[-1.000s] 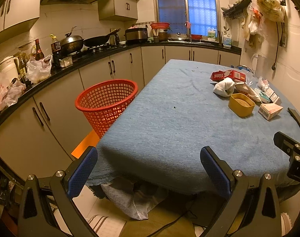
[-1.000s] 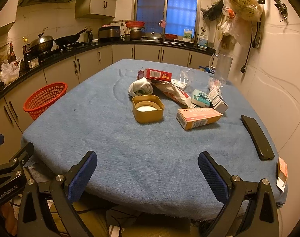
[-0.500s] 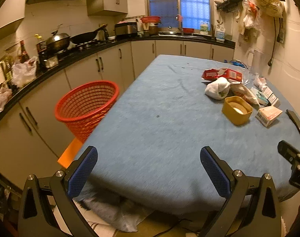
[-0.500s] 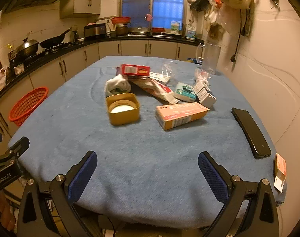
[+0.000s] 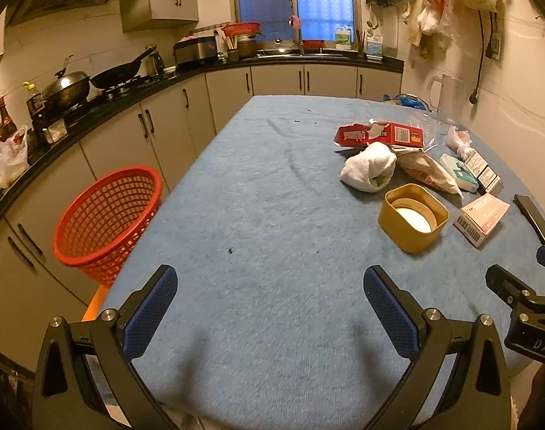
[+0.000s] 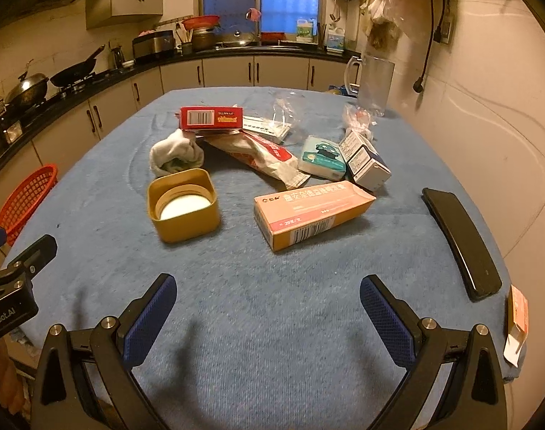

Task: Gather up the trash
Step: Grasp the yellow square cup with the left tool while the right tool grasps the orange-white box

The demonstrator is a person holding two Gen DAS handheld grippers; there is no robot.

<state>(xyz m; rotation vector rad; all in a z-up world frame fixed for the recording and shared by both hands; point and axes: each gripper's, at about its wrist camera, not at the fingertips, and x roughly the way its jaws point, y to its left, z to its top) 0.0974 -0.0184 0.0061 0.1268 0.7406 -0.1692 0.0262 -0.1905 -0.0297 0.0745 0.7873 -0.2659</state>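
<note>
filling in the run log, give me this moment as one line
phase: approach | left gripper: open, empty, over table | right gripper: open, empty | nearest trash: yellow tub, pink carton | red basket: beside table

A left gripper (image 5: 269,304) hovers with jaws spread wide over the near edge of a blue-clothed table (image 5: 258,222), holding nothing. A red mesh basket (image 5: 107,222) stands on the floor just beside the table's left edge. Trash clusters at the far right: a yellow tin (image 5: 412,218), a white crumpled wad (image 5: 367,166), a torn red carton (image 5: 380,134) and a pink box (image 5: 482,216). Part of the right gripper (image 5: 523,304) shows at the right edge. A wok (image 5: 66,87) sits on the counter.
</note>
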